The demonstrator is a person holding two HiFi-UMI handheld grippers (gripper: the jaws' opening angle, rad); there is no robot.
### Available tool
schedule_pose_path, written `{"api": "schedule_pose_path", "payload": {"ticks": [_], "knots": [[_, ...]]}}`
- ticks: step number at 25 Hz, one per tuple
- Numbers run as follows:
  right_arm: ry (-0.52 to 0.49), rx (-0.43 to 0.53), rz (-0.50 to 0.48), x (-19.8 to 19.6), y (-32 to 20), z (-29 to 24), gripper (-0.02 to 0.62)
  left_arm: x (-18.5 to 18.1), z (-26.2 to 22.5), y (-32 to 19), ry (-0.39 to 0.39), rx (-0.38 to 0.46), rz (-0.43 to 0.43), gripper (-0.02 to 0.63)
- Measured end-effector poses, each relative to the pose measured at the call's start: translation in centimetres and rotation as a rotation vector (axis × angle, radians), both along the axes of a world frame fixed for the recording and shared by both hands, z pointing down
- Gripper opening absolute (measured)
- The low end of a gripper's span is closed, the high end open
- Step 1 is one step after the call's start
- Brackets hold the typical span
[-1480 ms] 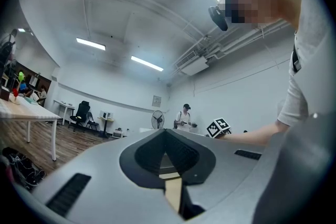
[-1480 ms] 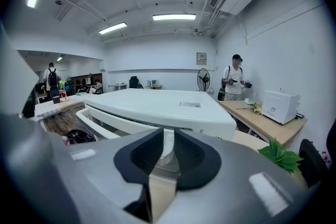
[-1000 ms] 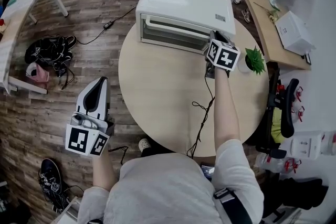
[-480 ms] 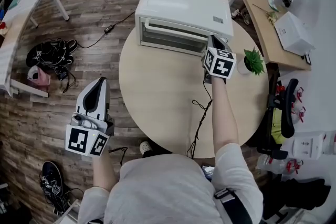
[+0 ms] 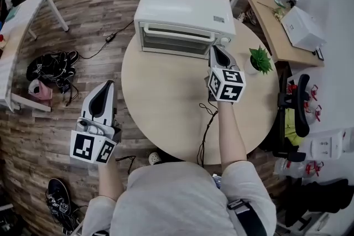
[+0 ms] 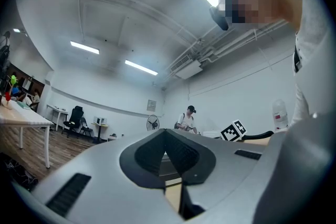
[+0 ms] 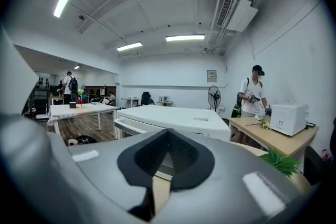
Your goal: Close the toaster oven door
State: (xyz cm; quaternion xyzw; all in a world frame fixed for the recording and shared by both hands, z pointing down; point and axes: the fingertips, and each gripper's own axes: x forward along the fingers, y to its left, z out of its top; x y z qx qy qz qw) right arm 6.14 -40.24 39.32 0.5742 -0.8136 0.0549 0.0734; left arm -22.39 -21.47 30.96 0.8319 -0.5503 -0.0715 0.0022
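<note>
White and boxy, the toaster oven (image 5: 185,14) sits at the far edge of the pale wooden round table (image 5: 160,108). Its long axis runs left to right across the person's view, a little skewed, and its glass door (image 5: 176,44) faces back toward the person and the middle of the tabletop. The door stands upright and flush with the front, and its handle bar (image 5: 177,34) lies along the top edge, parallel to the oven's length, so to my eye the closing looks done. The right gripper (image 5: 216,50) hovers just off the oven's front right corner, apart from the door. It points at the oven, and its jaws are closing down to meet tip against tip with nothing between them. That is about where I'd expect it to be once the door is shut. The left gripper (image 5: 104,87) is well off to the side, beyond the table's rim and over the wood floor. Its jaws are pressed together and empty, and it seems simply parked out of the way, since this job needs only one tool. A small potted plant (image 5: 259,59) stands near the table's right edge, clear of the oven, and a dark cable (image 5: 208,124) trails across the tabletop beneath the right arm.
</note>
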Motion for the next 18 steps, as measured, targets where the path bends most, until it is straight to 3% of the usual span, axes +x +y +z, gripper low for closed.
{"api": "schedule_pose_path", "payload": {"ticks": [18], "knots": [[-0.009, 0.163, -0.095, -1.4, 11.4, -6.0, 0.011, 3.1, -1.9, 2.4, -0.004, 0.056, 0.059, 0.006]]}}
